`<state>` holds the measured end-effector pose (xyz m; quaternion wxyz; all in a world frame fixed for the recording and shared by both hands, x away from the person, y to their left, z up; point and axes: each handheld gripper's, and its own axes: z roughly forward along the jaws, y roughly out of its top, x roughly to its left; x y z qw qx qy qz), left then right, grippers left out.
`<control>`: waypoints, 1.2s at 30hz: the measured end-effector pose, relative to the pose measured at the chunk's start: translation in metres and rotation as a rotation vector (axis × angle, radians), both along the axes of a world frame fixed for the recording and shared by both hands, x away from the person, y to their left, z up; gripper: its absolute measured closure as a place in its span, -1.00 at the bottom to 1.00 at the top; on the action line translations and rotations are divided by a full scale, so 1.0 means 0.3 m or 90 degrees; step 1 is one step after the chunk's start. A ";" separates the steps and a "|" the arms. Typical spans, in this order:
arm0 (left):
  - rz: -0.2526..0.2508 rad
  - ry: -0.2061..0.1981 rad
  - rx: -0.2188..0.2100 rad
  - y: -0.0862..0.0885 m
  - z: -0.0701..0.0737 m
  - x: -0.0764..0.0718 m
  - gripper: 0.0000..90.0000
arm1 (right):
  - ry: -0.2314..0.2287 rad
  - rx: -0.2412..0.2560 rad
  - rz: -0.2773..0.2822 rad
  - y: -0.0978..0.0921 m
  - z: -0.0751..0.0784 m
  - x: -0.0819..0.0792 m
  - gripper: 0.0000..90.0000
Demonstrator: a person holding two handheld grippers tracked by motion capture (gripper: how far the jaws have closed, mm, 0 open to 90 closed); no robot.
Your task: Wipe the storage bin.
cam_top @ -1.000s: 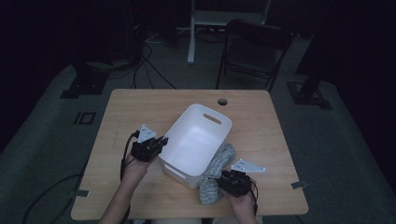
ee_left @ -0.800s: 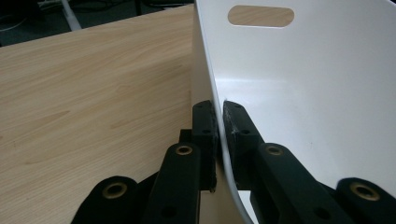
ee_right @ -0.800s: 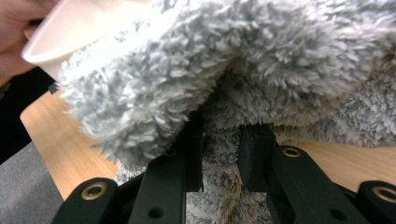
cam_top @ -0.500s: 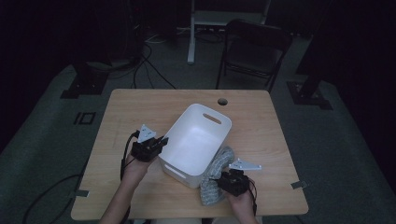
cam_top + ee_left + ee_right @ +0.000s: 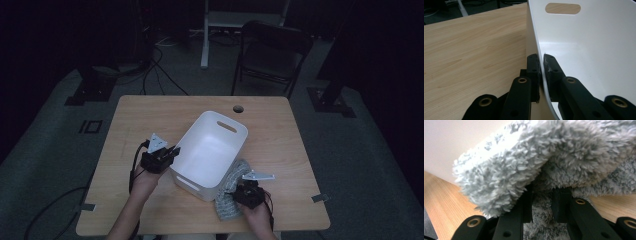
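Observation:
A white plastic bin (image 5: 212, 145) with handle slots stands mid-table. My left gripper (image 5: 172, 151) is shut on its left wall; in the left gripper view the jaws (image 5: 541, 65) pinch the thin white rim (image 5: 586, 50), one inside and one outside. A grey fluffy cloth (image 5: 231, 195) lies bunched against the bin's near right corner. My right gripper (image 5: 245, 187) sits on top of it. In the right gripper view the cloth (image 5: 536, 162) folds over the jaws (image 5: 542, 202), which are shut on a layer of pile, with the bin's wall (image 5: 461, 140) behind.
The wooden table (image 5: 150, 120) has a round cable hole (image 5: 238, 108) at its far edge. A dark folding chair (image 5: 272, 50) and stand legs are beyond the table. Cables run across the floor at left.
My right gripper has shifted slightly toward me and to the left on the cloth. The left gripper and the bin have stayed still.

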<state>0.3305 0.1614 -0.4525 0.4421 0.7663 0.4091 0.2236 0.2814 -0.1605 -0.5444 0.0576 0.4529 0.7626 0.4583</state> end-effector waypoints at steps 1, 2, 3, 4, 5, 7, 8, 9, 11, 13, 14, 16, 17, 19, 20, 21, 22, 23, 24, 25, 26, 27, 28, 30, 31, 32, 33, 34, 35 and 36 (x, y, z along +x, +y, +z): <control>0.001 -0.001 0.001 -0.001 0.000 0.000 0.86 | -0.003 -0.009 0.001 0.001 0.005 -0.002 0.66; 0.001 -0.002 0.001 0.000 0.000 0.000 0.86 | -0.008 -0.014 0.002 0.002 0.012 -0.004 0.67; 0.001 -0.001 -0.001 0.001 -0.001 0.001 0.86 | -0.015 -0.015 0.006 -0.001 0.022 -0.006 0.67; 0.001 -0.001 -0.001 0.001 -0.001 0.001 0.86 | -0.015 -0.015 0.006 -0.001 0.022 -0.006 0.67; 0.001 -0.002 -0.001 0.000 -0.001 0.000 0.86 | -0.043 -0.002 0.003 -0.013 0.063 -0.016 0.67; 0.002 -0.002 0.002 -0.001 0.000 0.000 0.86 | -0.058 0.012 0.002 -0.023 0.090 -0.022 0.67; -0.002 -0.003 -0.002 0.001 -0.001 0.001 0.86 | -0.106 0.041 0.003 -0.043 0.160 -0.044 0.67; -0.006 -0.003 0.000 0.003 -0.001 0.001 0.86 | -0.119 0.051 0.004 -0.049 0.182 -0.050 0.67; -0.009 0.000 -0.006 0.005 -0.002 0.002 0.86 | -0.146 0.079 0.000 -0.059 0.232 -0.060 0.67; -0.012 -0.001 -0.006 0.006 -0.002 0.002 0.86 | -0.164 0.069 -0.001 -0.051 0.258 -0.054 0.66; -0.016 0.001 -0.010 0.012 -0.003 0.005 0.86 | -0.171 0.064 -0.003 -0.046 0.256 -0.048 0.67; -0.017 -0.002 -0.003 0.008 -0.002 0.001 0.85 | -0.158 0.070 -0.012 -0.044 0.240 -0.035 0.67; -0.015 -0.005 -0.001 0.004 -0.002 0.000 0.86 | -0.149 0.069 -0.016 -0.045 0.229 -0.030 0.67; -0.016 -0.003 -0.004 0.006 -0.002 0.000 0.86 | -0.131 0.065 -0.025 -0.043 0.206 -0.021 0.67; -0.017 -0.004 -0.003 0.005 -0.002 0.000 0.86 | -0.124 0.062 -0.027 -0.042 0.196 -0.016 0.67; -0.017 -0.003 -0.003 0.003 -0.002 0.000 0.86 | -0.119 0.063 -0.028 -0.044 0.187 -0.013 0.67; -0.017 -0.004 0.001 0.002 -0.001 -0.001 0.86 | -0.115 0.065 -0.030 -0.045 0.181 -0.010 0.67; -0.017 -0.004 0.002 0.002 -0.001 -0.001 0.86 | -0.109 0.062 -0.031 -0.045 0.176 -0.007 0.67; -0.019 -0.005 0.003 0.001 -0.001 -0.002 0.86 | -0.108 0.060 -0.031 -0.046 0.172 -0.004 0.67; -0.019 -0.005 0.003 0.001 -0.001 -0.002 0.86 | -0.106 0.058 -0.033 -0.046 0.167 -0.002 0.67; -0.019 -0.005 0.003 0.001 -0.001 -0.002 0.86 | -0.104 0.054 -0.034 -0.045 0.163 0.001 0.67; -0.019 -0.005 0.004 0.001 -0.001 -0.003 0.85 | -0.101 0.052 -0.034 -0.046 0.158 0.004 0.67; -0.018 -0.005 0.004 0.000 -0.001 -0.002 0.85 | -0.097 0.053 -0.036 -0.047 0.153 0.006 0.66; -0.019 -0.005 0.003 0.000 -0.001 -0.002 0.85 | -0.090 0.047 -0.038 -0.047 0.143 0.011 0.66; -0.019 -0.005 0.003 0.000 -0.001 -0.002 0.85 | -0.090 0.047 -0.038 -0.047 0.143 0.011 0.66; -0.018 -0.005 0.003 0.000 -0.001 -0.003 0.85 | -0.084 0.044 -0.040 -0.048 0.132 0.016 0.66; -0.017 -0.004 0.002 -0.001 -0.001 -0.003 0.85 | -0.081 0.043 -0.040 -0.049 0.127 0.019 0.66; -0.018 -0.004 0.004 -0.001 -0.001 -0.003 0.85 | -0.078 0.041 -0.041 -0.049 0.122 0.021 0.66; -0.017 -0.004 0.003 -0.001 -0.001 -0.003 0.85 | -0.077 0.039 -0.041 -0.049 0.116 0.023 0.66; -0.018 -0.004 0.001 0.000 -0.001 -0.003 0.85 | -0.073 0.037 -0.041 -0.049 0.112 0.025 0.66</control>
